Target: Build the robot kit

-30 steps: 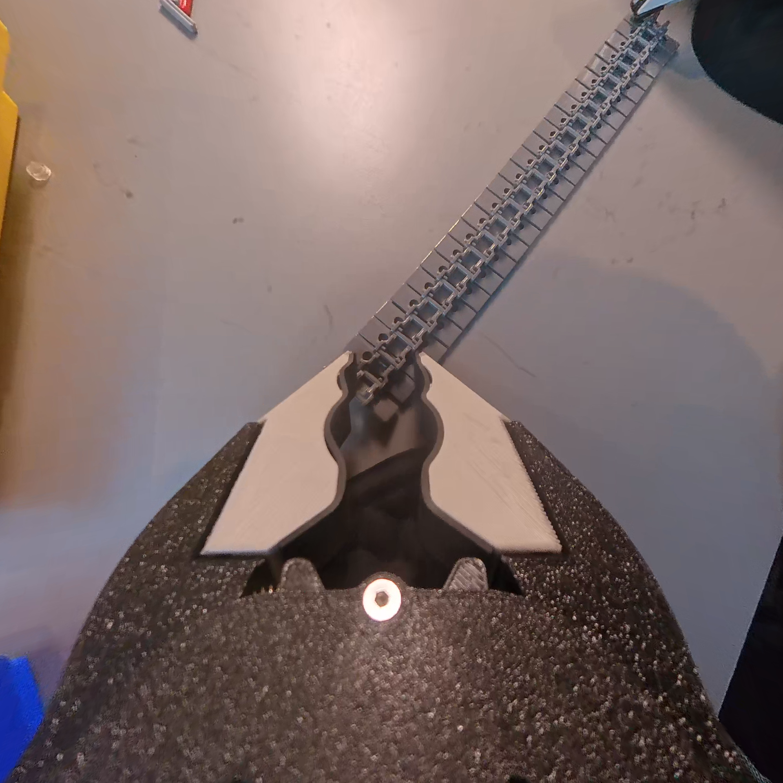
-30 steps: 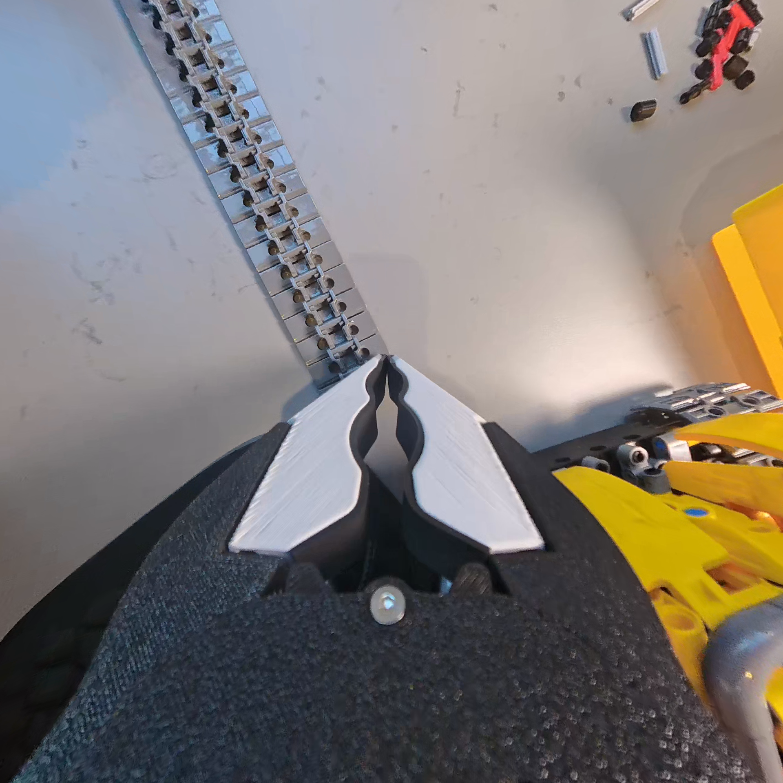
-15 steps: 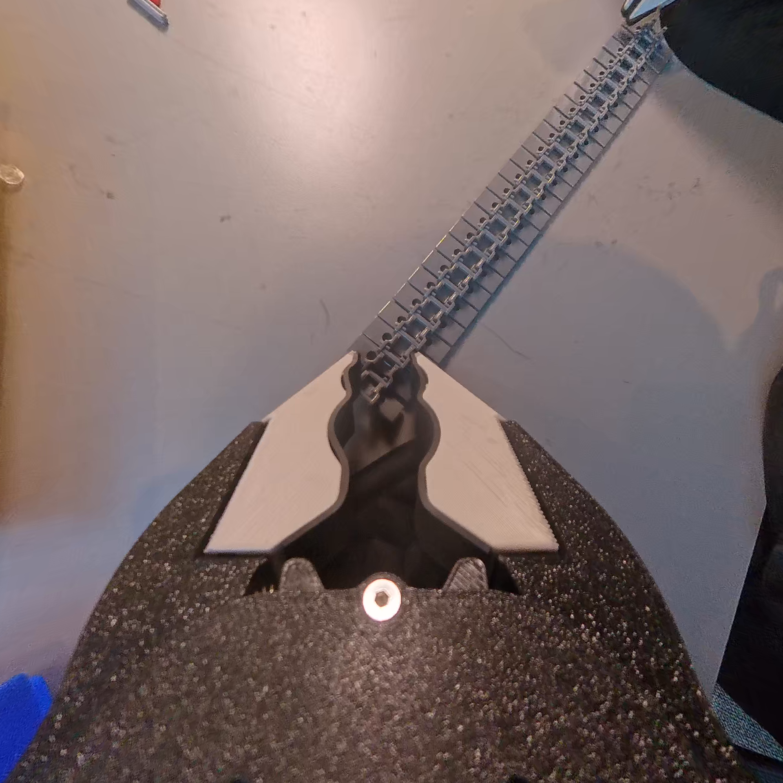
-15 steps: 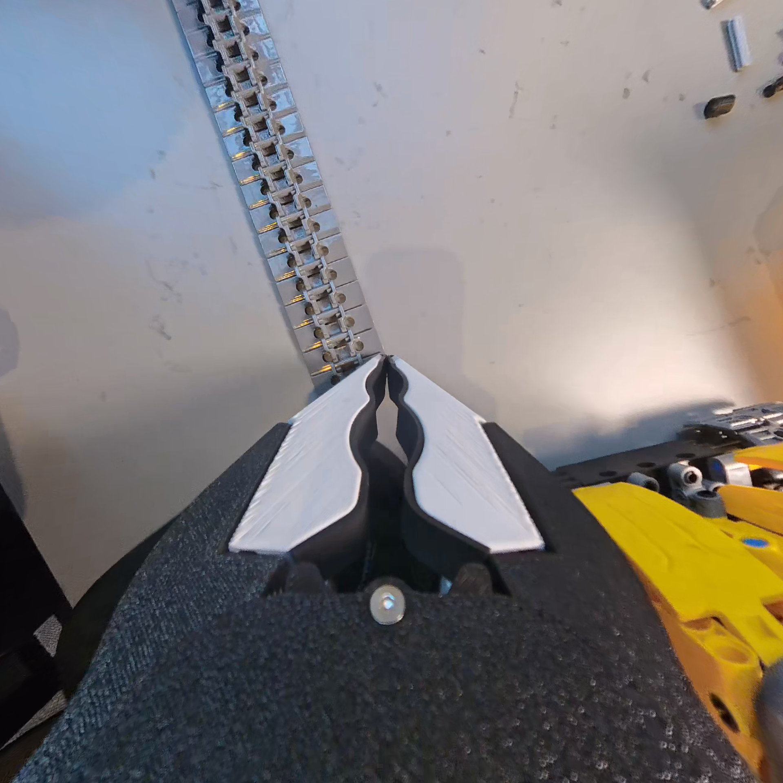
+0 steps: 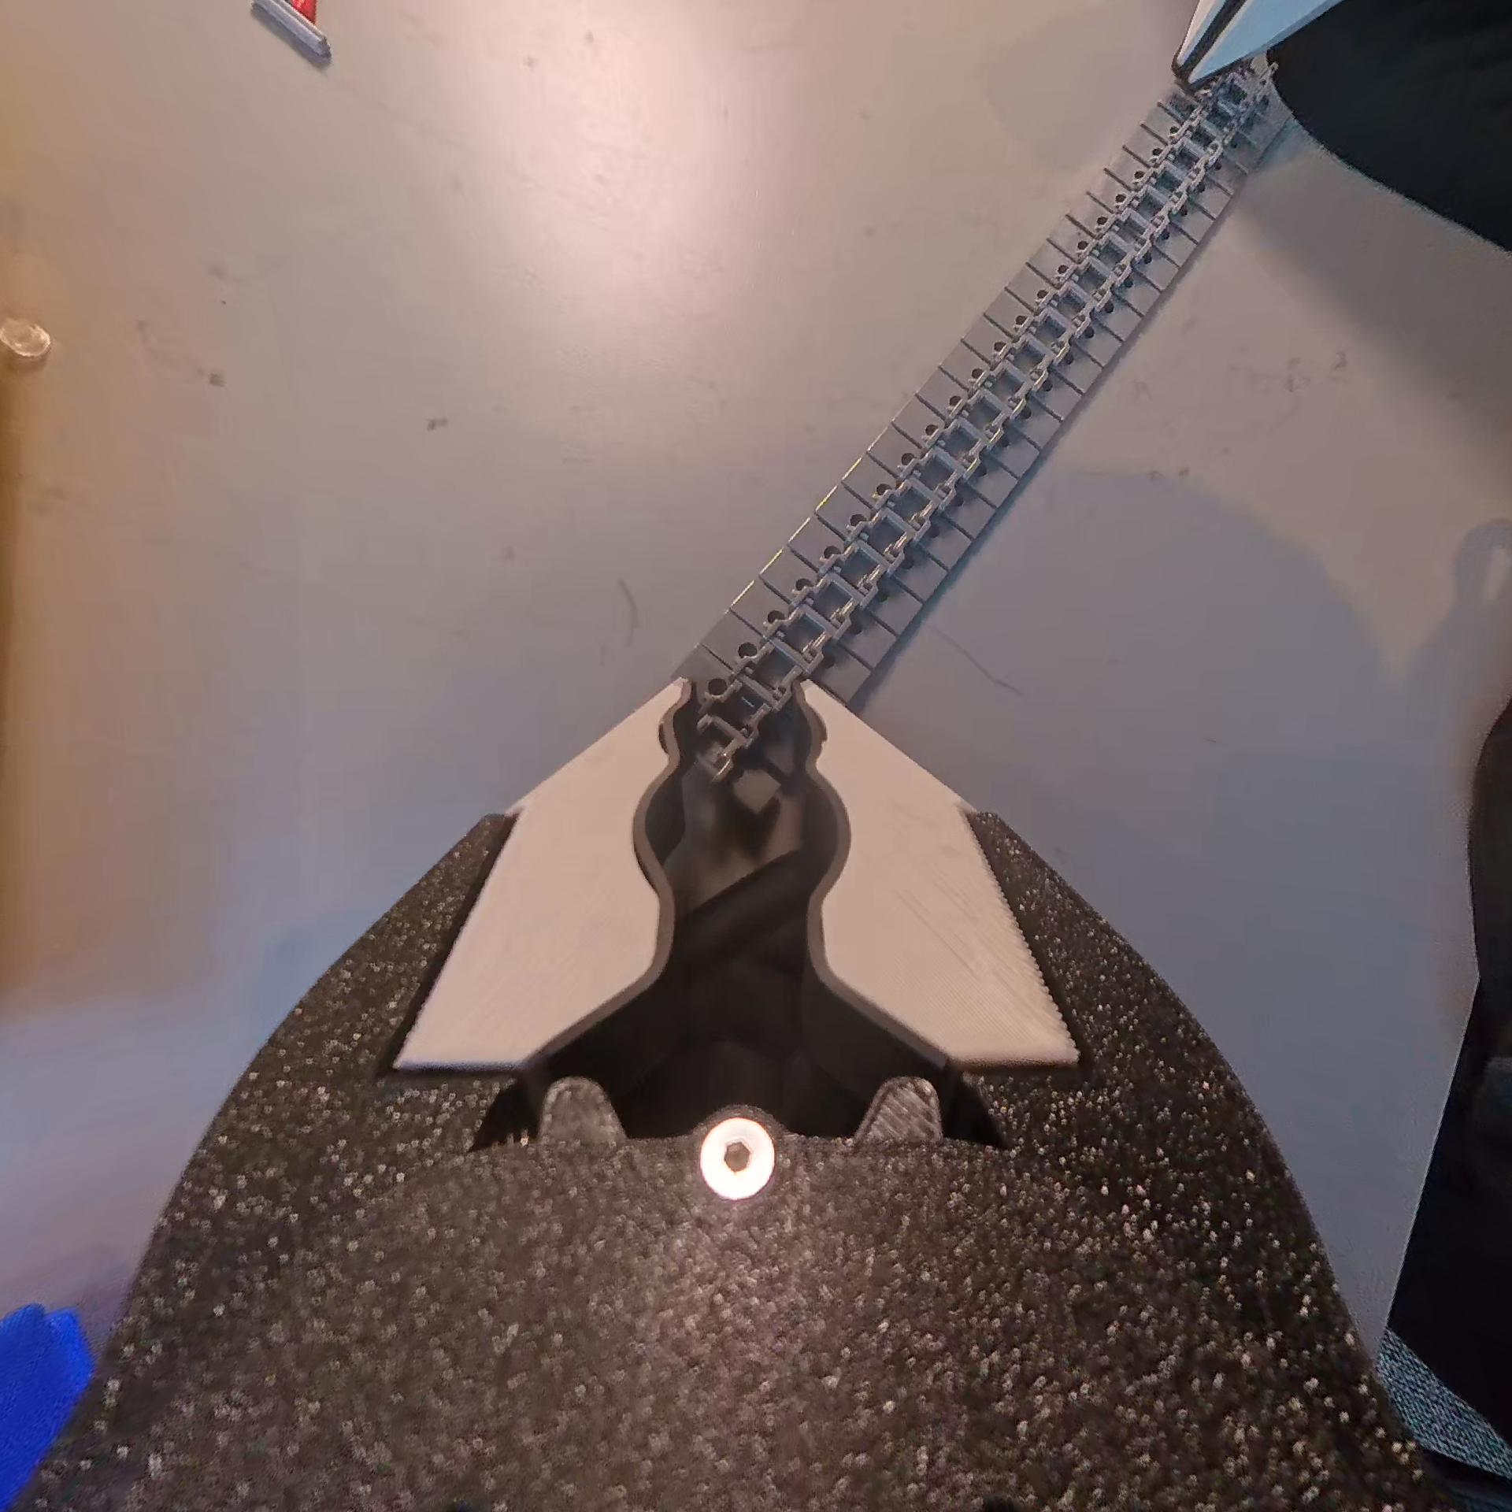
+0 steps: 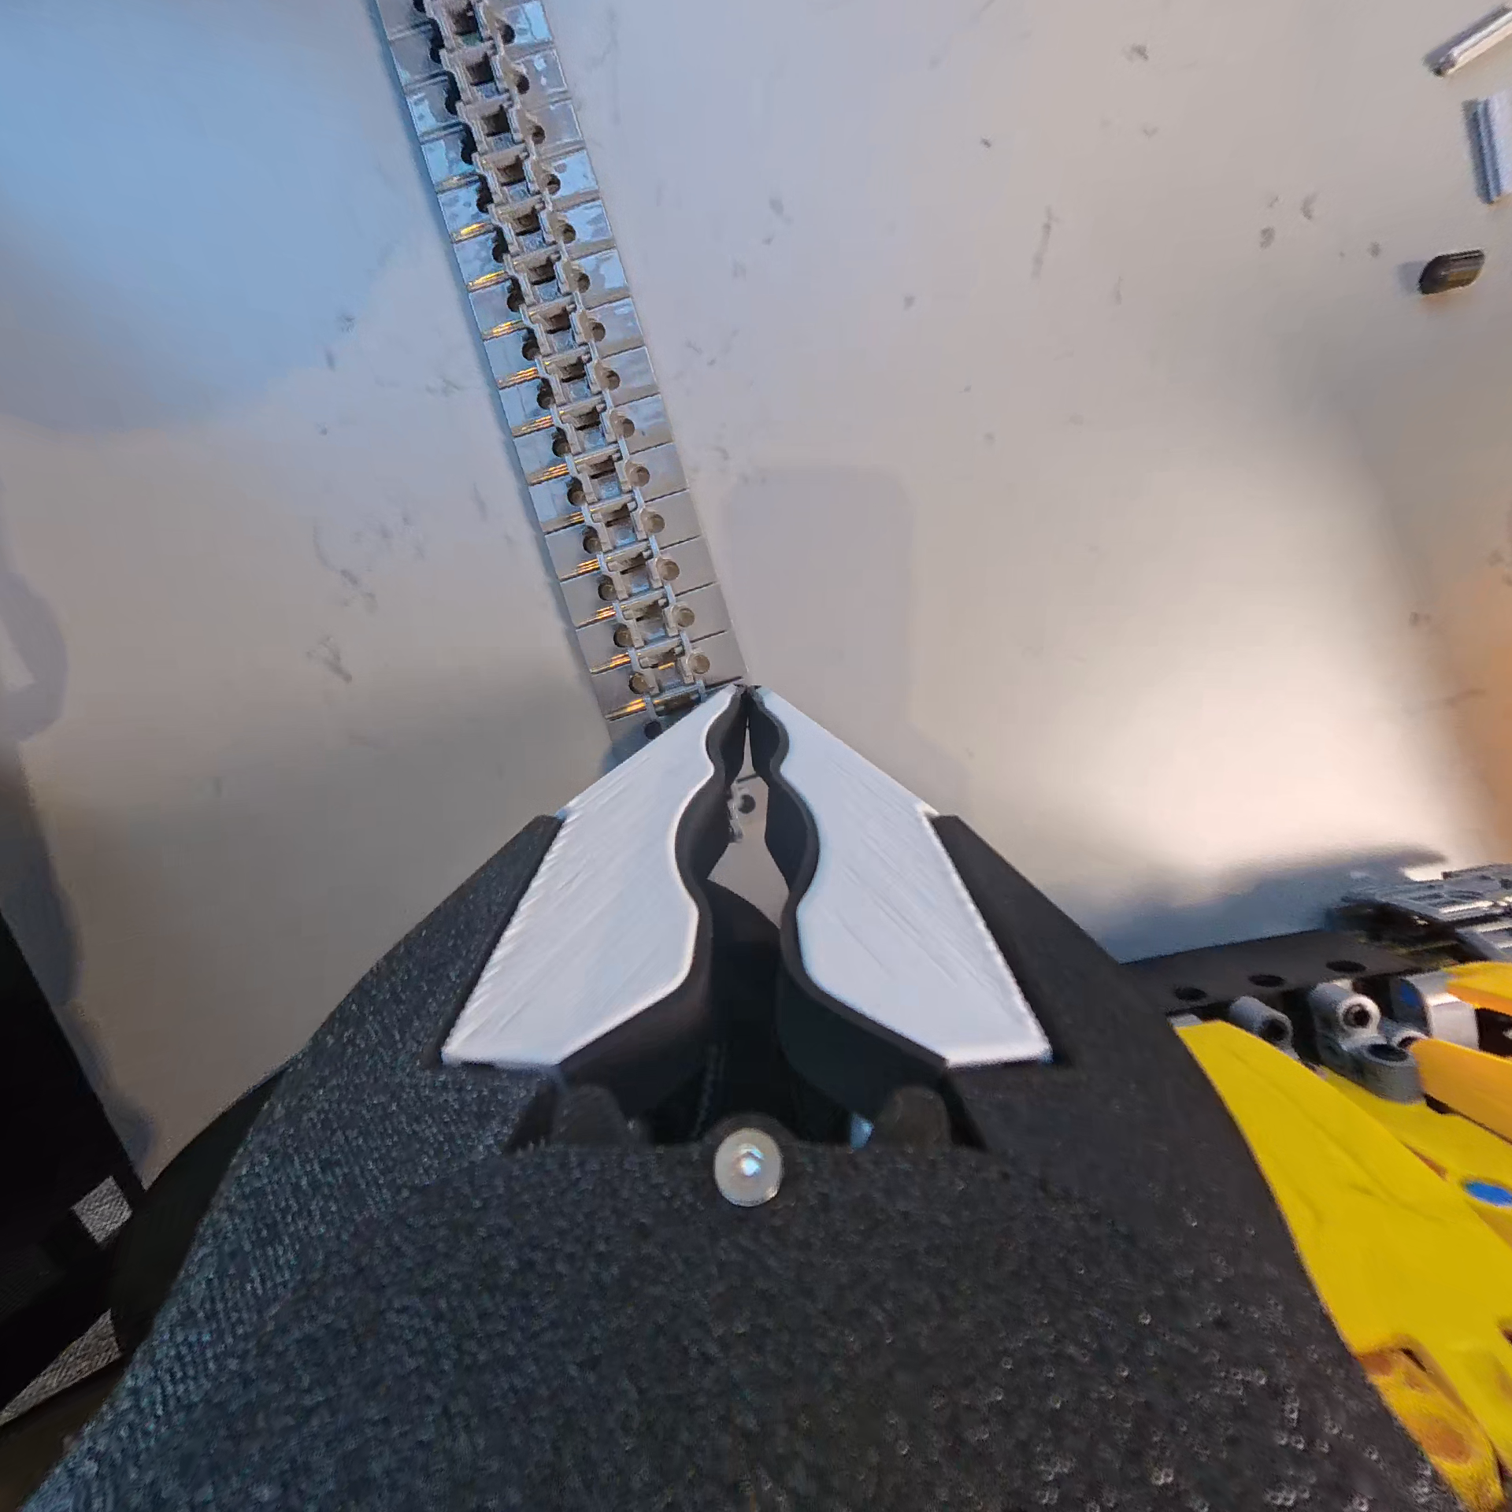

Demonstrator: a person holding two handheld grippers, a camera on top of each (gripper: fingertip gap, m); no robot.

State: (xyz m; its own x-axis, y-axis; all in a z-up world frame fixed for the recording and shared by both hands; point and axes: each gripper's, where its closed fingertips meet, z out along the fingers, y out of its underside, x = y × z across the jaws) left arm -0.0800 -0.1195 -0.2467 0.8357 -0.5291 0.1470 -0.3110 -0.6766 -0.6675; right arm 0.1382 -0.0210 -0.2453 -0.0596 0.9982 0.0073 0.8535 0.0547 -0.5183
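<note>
A grey linked track (image 5: 974, 458) is lying stretched straight across the pale table (image 5: 409, 491). The left gripper (image 5: 740, 704) is clamping one end of it between narrowly parted jaws; the right gripper (image 6: 749, 695) is pinching the opposite end, jaws almost closed. Beside the right gripper's end, a yellow brick-built model (image 6: 1342, 1162) is sitting, with small loose parts (image 6: 1448, 274) lying beyond it.

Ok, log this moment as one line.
left gripper: shut on track end | right gripper: shut on other end | track: stretched over table
</note>
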